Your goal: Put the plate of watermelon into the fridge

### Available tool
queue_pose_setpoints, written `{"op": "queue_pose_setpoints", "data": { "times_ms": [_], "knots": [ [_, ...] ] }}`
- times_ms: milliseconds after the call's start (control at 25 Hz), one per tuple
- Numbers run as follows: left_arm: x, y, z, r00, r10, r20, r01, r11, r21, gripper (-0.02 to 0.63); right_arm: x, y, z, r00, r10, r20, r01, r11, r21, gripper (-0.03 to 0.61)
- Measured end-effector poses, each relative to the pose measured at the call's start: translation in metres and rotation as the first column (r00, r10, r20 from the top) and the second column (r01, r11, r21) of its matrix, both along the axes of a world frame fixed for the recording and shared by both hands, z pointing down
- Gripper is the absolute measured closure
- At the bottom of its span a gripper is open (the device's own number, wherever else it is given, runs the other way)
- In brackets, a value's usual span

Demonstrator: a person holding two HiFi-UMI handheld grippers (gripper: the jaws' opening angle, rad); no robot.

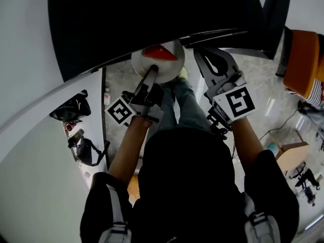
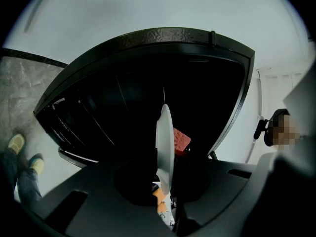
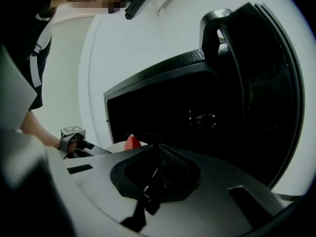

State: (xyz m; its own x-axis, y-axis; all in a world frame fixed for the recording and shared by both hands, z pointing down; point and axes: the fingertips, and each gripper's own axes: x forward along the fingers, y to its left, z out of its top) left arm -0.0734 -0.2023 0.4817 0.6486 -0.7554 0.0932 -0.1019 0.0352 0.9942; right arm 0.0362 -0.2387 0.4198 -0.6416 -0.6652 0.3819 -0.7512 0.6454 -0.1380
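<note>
A white plate (image 1: pixel 169 54) carries a red watermelon slice (image 1: pixel 159 52), and my left gripper (image 1: pixel 152 74) is shut on the plate's near rim. The left gripper view has the plate (image 2: pixel 164 142) edge-on between the jaws, with the watermelon (image 2: pixel 181 140) on its right face. It hangs just before the black fridge (image 1: pixel 152 19), whose inside (image 2: pixel 128 107) is dark. My right gripper (image 1: pixel 203 53) is to the right of the plate, close by the fridge door (image 3: pixel 266 98). Its jaws (image 3: pixel 158 174) are shut on nothing. In the right gripper view the plate (image 3: pixel 116 146) and slice (image 3: pixel 132 142) show at the left.
The door's handle (image 3: pixel 215 26) sticks up at the top. An orange chair (image 1: pixel 304 59) and a cardboard box (image 1: pixel 291 156) stand on the stone floor to the right. Dark bags (image 1: pixel 71 108) lie at the left by the white wall. The person's shoes (image 2: pixel 17 144) are below.
</note>
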Motion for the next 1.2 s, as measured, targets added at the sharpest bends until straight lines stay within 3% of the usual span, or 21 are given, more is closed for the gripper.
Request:
{"op": "queue_pose_setpoints", "data": {
  "times_ms": [240,560,800,1040,1200],
  "knots": [
    [-0.007,0.004,0.015,1.0,-0.003,0.003,0.003,1.0,0.005,0.58,-0.009,0.012,0.014,1.0,-0.015,-0.018,0.015,1.0,-0.005,0.566],
    [-0.011,0.01,0.038,1.0,-0.012,0.014,0.011,1.0,0.009,0.58,-0.023,0.024,0.01,1.0,0.003,0.008,-0.004,0.997,0.072,0.566],
    [0.002,-0.038,0.089,0.998,-0.064,0.001,0.064,0.997,-0.031,0.58,-0.011,-0.002,0.036,1.0,0.012,0.022,-0.013,0.999,0.041,0.566],
    [0.005,-0.063,0.11,0.993,-0.121,-0.01,0.12,0.991,-0.053,0.58,-0.003,-0.003,0.034,1.0,0.023,0.021,-0.023,0.999,0.036,0.566],
    [0.0,-0.074,0.129,0.988,-0.153,-0.011,0.152,0.986,-0.075,0.58,0.004,0.005,0.048,1.0,0.022,-0.014,-0.022,0.999,-0.023,0.566]
  ]
}}
